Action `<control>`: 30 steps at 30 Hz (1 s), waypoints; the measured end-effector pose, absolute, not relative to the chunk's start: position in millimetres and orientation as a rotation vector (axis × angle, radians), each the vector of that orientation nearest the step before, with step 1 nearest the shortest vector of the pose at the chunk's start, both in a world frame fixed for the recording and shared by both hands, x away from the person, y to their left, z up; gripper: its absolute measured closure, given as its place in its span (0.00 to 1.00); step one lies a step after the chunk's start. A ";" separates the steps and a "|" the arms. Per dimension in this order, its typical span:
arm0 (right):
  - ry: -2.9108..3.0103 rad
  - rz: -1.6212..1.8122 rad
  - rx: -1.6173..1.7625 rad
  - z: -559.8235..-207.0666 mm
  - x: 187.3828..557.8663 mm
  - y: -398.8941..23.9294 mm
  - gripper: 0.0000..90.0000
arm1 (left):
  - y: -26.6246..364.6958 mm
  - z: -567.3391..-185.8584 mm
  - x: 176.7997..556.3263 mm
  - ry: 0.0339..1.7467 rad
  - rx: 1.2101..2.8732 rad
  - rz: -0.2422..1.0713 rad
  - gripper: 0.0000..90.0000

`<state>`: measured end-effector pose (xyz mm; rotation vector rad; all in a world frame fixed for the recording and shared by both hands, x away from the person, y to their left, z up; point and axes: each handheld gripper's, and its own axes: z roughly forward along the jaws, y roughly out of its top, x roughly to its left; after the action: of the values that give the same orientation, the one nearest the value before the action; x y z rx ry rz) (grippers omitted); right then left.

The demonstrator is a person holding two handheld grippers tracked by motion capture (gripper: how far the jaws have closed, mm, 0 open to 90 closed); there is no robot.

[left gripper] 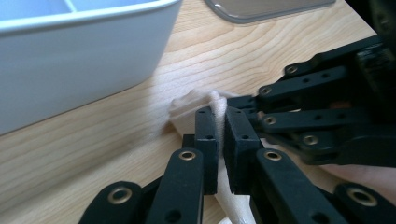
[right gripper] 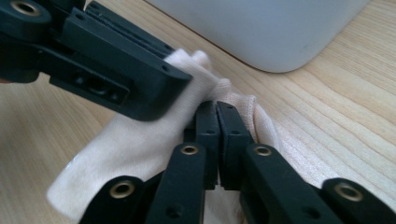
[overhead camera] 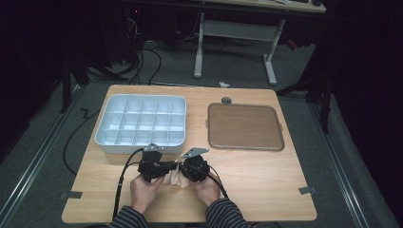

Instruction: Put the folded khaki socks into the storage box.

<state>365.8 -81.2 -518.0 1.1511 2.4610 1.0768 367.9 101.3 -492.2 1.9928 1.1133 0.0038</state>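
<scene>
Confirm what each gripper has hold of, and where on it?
Both pinch the same cream cloth: left gripper shut on a raised fold of it, right gripper shut on its bunched edge beside the left one.

Striped dark sleeves (overhead camera: 223, 214); 2 black grippers, brass rivets, trailing black cables (overhead camera: 121, 176)

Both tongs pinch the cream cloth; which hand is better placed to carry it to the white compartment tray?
Left, probably. The left tongs sit nearer the white plastic compartment tray and grip the cream cloth; the right tongs grip it farther from the tray.
</scene>
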 end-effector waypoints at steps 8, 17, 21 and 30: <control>2.384 1.078 1.127 -497.9 351.8 -99.9 0.88 | 101.2 -493.2 366.6 1.136 1.999 0.036 0.95; 2.344 1.102 1.222 -499.0 338.7 -130.1 0.76 | 99.7 -492.0 365.9 1.145 1.999 0.039 0.95; 2.358 1.114 1.249 -506.7 337.9 -128.9 0.74 | 99.0 -491.2 365.5 1.142 2.001 0.043 0.95; 2.415 1.058 1.263 -522.8 343.0 -119.1 0.84 | 95.2 -489.1 364.2 1.118 2.015 0.044 0.95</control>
<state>343.0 -119.1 -522.8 1.2632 2.4150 1.0580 364.2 95.2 -489.1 2.0145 1.1180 0.0442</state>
